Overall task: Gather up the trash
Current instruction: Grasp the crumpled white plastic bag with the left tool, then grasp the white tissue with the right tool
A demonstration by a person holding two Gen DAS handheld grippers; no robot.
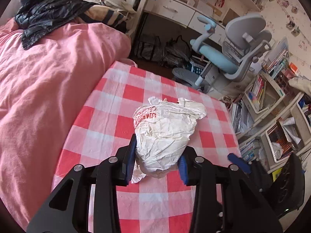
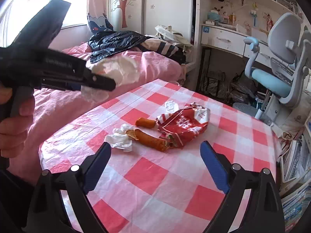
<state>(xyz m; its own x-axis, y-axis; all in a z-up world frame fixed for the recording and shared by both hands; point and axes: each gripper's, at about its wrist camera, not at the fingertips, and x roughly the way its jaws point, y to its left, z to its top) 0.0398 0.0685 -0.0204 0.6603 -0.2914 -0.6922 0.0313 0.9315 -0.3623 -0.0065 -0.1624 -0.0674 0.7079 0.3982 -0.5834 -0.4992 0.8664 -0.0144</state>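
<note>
My left gripper (image 1: pixel 157 155) is shut on a crumpled white paper bag (image 1: pixel 165 132) and holds it above the checked tablecloth (image 1: pixel 108 104). In the right wrist view the left gripper (image 2: pixel 108 83) holds that white bag (image 2: pixel 120 71) in the air at the left. My right gripper (image 2: pixel 155 161) is open and empty above the table. Ahead of it lie a red snack wrapper (image 2: pixel 184 128), two orange sausage-like pieces (image 2: pixel 151 137) (image 2: pixel 144 122) and crumpled white tissues (image 2: pixel 120 139) (image 2: pixel 172 104).
A pink bed (image 1: pixel 48 73) runs along the table's left side, with a black plastic bag (image 1: pixel 46 13) on it. A grey-blue desk chair (image 1: pixel 233 58), a white desk (image 1: pixel 175 9) and bookshelves (image 1: pixel 272 101) stand beyond the table.
</note>
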